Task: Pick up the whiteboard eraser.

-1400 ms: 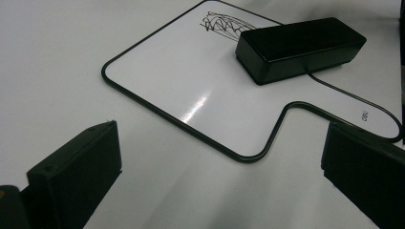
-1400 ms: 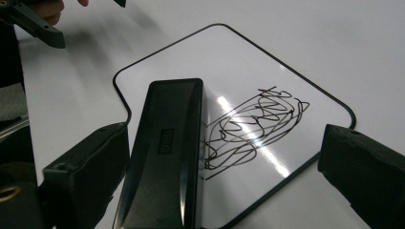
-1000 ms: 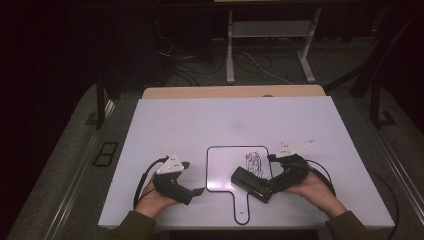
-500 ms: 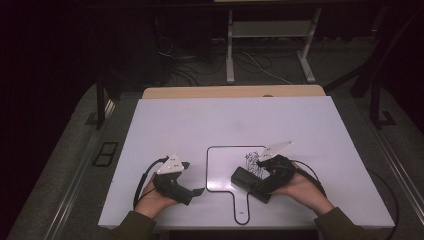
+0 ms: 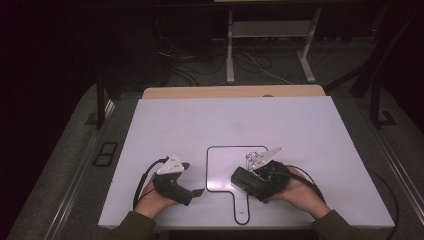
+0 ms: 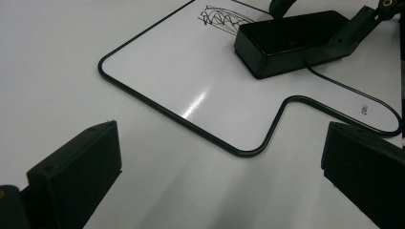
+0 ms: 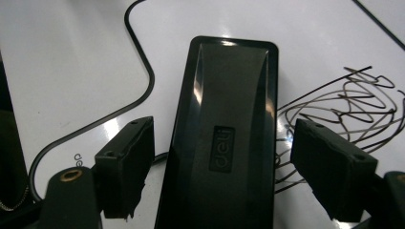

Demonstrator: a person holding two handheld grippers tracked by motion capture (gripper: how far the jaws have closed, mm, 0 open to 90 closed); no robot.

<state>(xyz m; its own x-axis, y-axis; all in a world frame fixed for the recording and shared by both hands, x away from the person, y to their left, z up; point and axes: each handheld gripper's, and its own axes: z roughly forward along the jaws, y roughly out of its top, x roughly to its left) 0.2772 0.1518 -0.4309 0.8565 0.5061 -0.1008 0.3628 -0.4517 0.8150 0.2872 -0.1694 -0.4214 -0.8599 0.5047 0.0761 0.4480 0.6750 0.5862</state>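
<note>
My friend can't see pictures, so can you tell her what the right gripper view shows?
A black eraser lies on a small whiteboard, between the right gripper's two black jaws, which have just been closing and show gaps on both sides. Scribbled pen marks sit beside the eraser.

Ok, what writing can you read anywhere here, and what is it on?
"deli": raised on the black eraser's top, between the right gripper's fingers.
Small print on the whiteboard's handle: too small to read; it may be the same brand.
Scribble on the whiteboard: pen strokes, no letters.
Table: no text.
</note>
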